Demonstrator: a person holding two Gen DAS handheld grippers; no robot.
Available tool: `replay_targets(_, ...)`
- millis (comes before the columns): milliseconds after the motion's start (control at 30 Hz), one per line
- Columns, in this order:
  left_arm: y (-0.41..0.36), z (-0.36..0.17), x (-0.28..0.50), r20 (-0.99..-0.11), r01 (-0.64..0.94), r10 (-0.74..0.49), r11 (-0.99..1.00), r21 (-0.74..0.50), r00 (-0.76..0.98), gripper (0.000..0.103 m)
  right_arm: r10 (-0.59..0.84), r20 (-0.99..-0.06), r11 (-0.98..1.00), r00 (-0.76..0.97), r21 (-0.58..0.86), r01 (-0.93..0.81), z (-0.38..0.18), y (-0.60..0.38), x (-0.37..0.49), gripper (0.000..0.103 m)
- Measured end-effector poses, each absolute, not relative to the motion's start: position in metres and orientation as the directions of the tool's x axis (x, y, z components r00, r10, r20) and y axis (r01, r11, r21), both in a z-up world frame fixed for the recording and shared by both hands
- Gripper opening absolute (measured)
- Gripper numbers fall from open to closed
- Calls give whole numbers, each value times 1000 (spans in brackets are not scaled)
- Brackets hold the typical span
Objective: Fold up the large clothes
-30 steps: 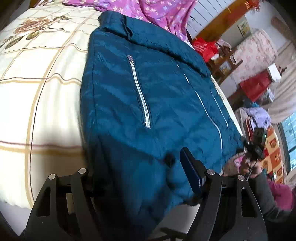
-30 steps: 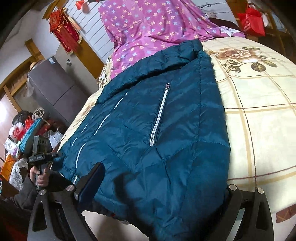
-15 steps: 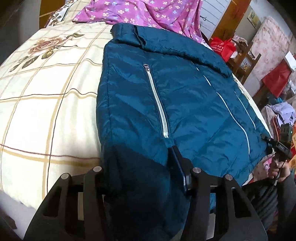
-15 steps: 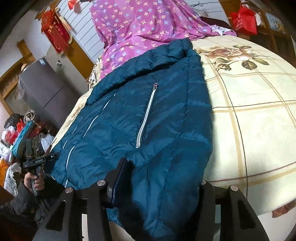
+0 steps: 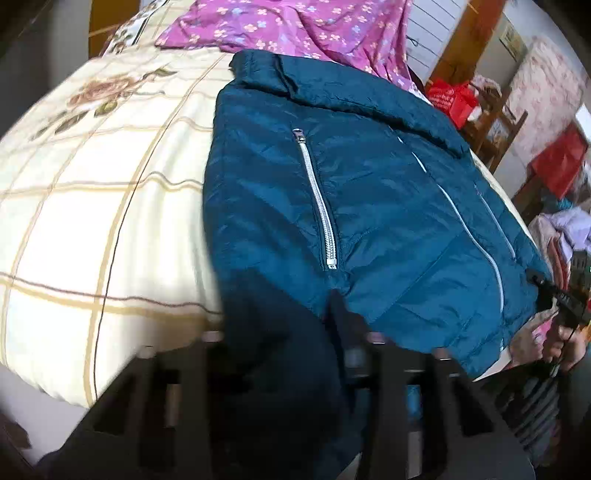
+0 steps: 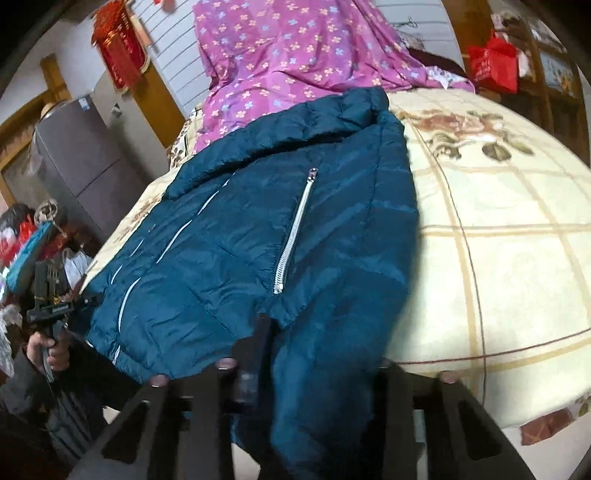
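Teal jacket [image 5: 369, 206]: lying across the bed [image 5: 92, 221], hem hanging over its near edge, collar toward the purple sheet [image 5: 314, 26].
Left gripper [image 5: 280, 332]: clamping the hem's left corner between its fingers.
Right gripper [image 6: 317, 339]: pinching the hem's right corner, jaws closed on fabric.

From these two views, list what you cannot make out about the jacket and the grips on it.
- Left wrist view: the jacket hem hangs over the bed edge, behind the blurred left gripper.
- Right wrist view: the hem drops between the right gripper fingers; the pinch itself is covered by cloth.
- Sleeves: none visible in either view.
- Front zipper: too blurred to tell whether it is closed.
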State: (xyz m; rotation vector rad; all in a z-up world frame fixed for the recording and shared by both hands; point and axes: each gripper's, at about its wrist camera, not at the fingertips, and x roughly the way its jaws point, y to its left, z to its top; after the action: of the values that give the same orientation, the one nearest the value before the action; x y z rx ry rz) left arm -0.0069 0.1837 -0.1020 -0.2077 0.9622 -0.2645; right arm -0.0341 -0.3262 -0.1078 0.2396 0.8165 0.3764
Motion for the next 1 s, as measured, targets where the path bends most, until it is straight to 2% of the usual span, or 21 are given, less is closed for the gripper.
replay_targets(33,186,-101,-8,-774,119,-311,948,-296,551,19,402,-656,913,638,341,-224,-105,-326,-37,20)
replay_targets(133,187,-95,-14,-772,98,-271,960,-263,575,15,349,-639,928,686,340,-155,-99,-328,-51,16)
replay_targets(267,189,-86,-24,-771,89,-238,969,-232,591,14,279,-628,952,726,279,-125,-92,-317,-70,15)
replay_targets(500,194,-82,-39,-765,55,-210,973,-223,609,14,260,-617,956,743,270,-110,-89,-313,-86,15)
replay_targets(733,180,-89,-41,-760,10,-94,993,-114,643,14,223,-625,970,748,221,-104,-94,-310,-77,15)
replay_targets(1000,177,-94,-38,-755,-9,-66,995,-95,652,14,184,-620,977,763,199,-74,-98,-304,-75,15)
